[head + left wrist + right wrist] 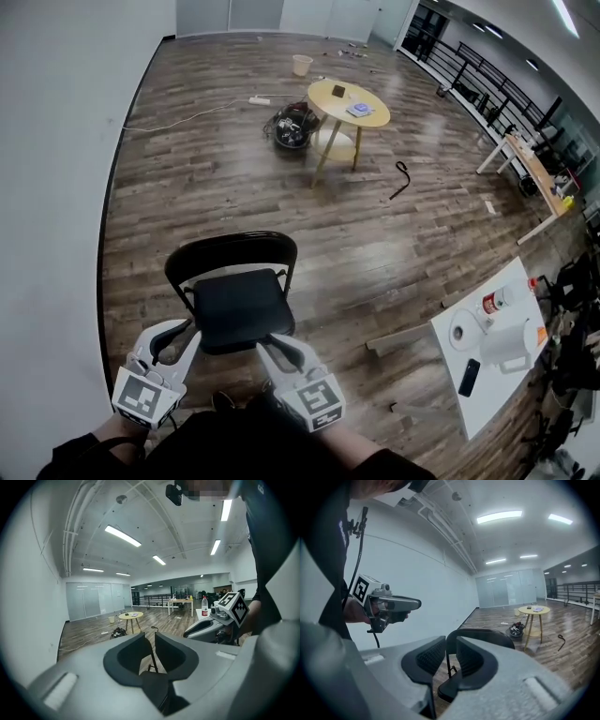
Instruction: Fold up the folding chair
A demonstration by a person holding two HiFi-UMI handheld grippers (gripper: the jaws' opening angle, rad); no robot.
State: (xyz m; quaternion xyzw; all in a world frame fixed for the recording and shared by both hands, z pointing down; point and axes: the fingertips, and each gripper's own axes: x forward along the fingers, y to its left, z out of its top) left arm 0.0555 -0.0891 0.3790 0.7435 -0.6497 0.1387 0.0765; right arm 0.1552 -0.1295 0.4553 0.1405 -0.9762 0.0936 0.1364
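- Folding chair (234, 305) stands unfolded on the wood floor (394, 234), lower centre-left of the head view, black seat flat and curved backrest on the far side
- Left hand-held gripper (185, 330) reaches in from the lower left edge, tip at the seat's near left corner; its marker cube (145, 396) sits close to the person's dark sleeve
- Right hand-held gripper (269, 344) comes in from the bottom centre, tip at the seat's near right corner; the two run almost side by side, angled slightly downward
- In the left gripper view the left hand-held gripper (151, 641) has its jaws a narrow gap apart, pressing on nothing; a thin black chair bar (152, 656) shows through the gap beyond them
- In the right gripper view the right hand-held gripper (451, 645) is likewise slightly open and empty, the chair's backrest (487, 634) seen past it
- Round yellow table (349, 103) stands well apart, upper centre
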